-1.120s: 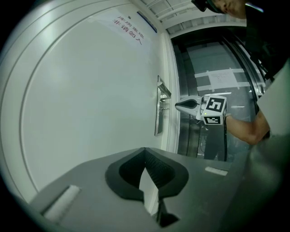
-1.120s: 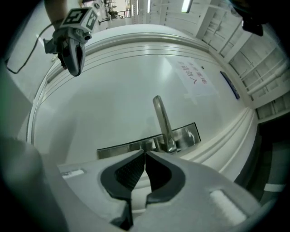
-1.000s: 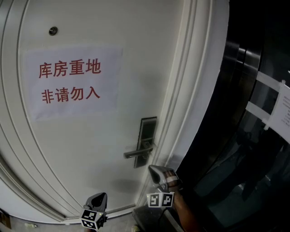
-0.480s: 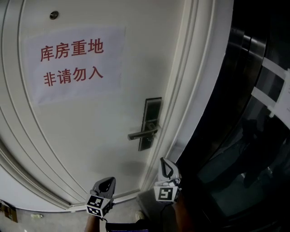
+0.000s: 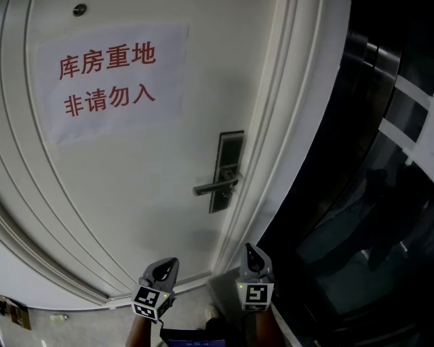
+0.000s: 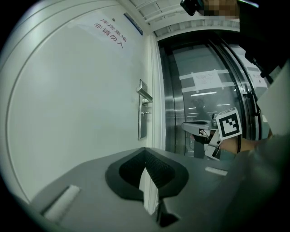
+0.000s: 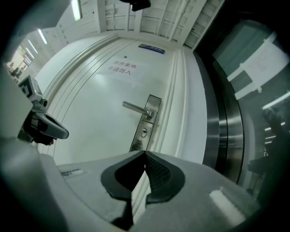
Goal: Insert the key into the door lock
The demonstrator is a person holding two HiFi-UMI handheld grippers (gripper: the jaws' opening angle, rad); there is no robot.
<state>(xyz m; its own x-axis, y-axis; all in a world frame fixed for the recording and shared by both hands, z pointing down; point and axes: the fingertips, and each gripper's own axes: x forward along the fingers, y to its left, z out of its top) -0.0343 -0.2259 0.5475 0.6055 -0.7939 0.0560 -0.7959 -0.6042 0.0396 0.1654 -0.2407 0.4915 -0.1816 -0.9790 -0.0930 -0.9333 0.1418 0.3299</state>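
The white door (image 5: 135, 176) carries a dark lock plate (image 5: 228, 169) with a silver lever handle (image 5: 214, 186) near its right edge. In the right gripper view the handle (image 7: 135, 108) sits above a round keyhole (image 7: 144, 132). Both grippers hang low and short of the door. My left gripper (image 5: 165, 264) is below and left of the lock, my right gripper (image 5: 251, 251) below and just right of it. The right gripper (image 7: 145, 153) has its tips together, and so does the left gripper (image 6: 145, 150). No key shows between either pair of jaws.
A paper sign (image 5: 112, 78) with red characters is taped high on the door, under a peephole (image 5: 79, 9). The white door frame (image 5: 291, 135) borders a dark glass and steel wall (image 5: 380, 203) on the right, with white paper strips (image 5: 407, 88) on it. A strip of floor (image 5: 61, 318) shows at the bottom left.
My right gripper has rolled so its marker cube faces the head camera, and it sank lower in the view. The left gripper shifted slightly right. The lock now sits higher in the picture.
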